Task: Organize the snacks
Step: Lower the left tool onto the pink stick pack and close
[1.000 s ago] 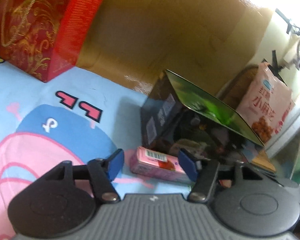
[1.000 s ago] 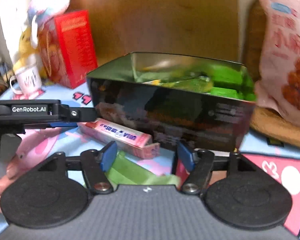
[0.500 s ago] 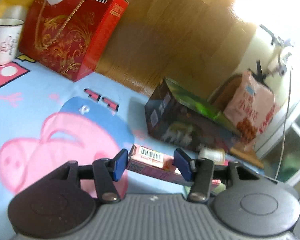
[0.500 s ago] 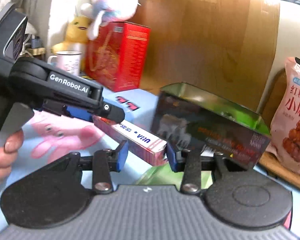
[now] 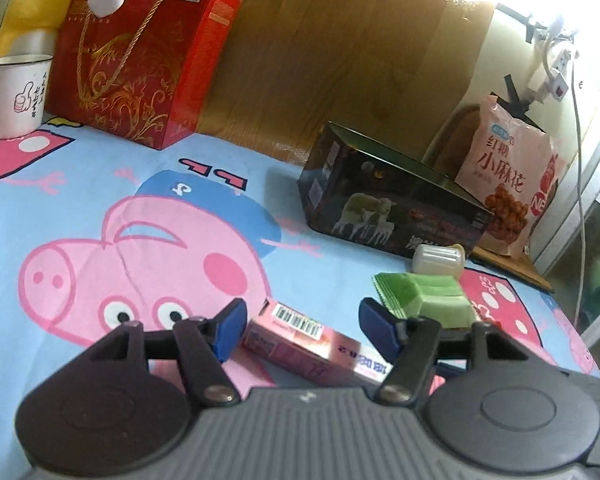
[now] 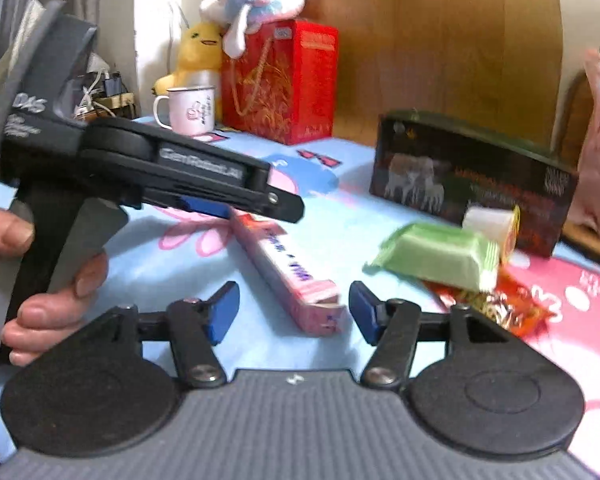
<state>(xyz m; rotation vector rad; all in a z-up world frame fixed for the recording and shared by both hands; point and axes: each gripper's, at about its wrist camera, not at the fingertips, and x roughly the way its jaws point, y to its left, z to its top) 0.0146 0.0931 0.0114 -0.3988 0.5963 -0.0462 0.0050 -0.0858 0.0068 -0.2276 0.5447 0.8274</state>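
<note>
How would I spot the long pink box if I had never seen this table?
Start at the dark open-topped box standing on the cartoon pig tablecloth. Nearer the camera lies the long pink box, flat on the cloth between the open left gripper fingers. Unlike the green wrapped snack beside it, it is slim, rigid cardboard with a barcode.

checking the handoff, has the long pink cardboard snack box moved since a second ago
Yes. The long pink cardboard snack box lay against the dark open-top box earlier; now it sits well clear of it, nearer the camera, between both open grippers.

pink carton [image 5: 320,340] flat on cloth | green packet [image 5: 428,296] near dark box [image 5: 392,204]
</note>
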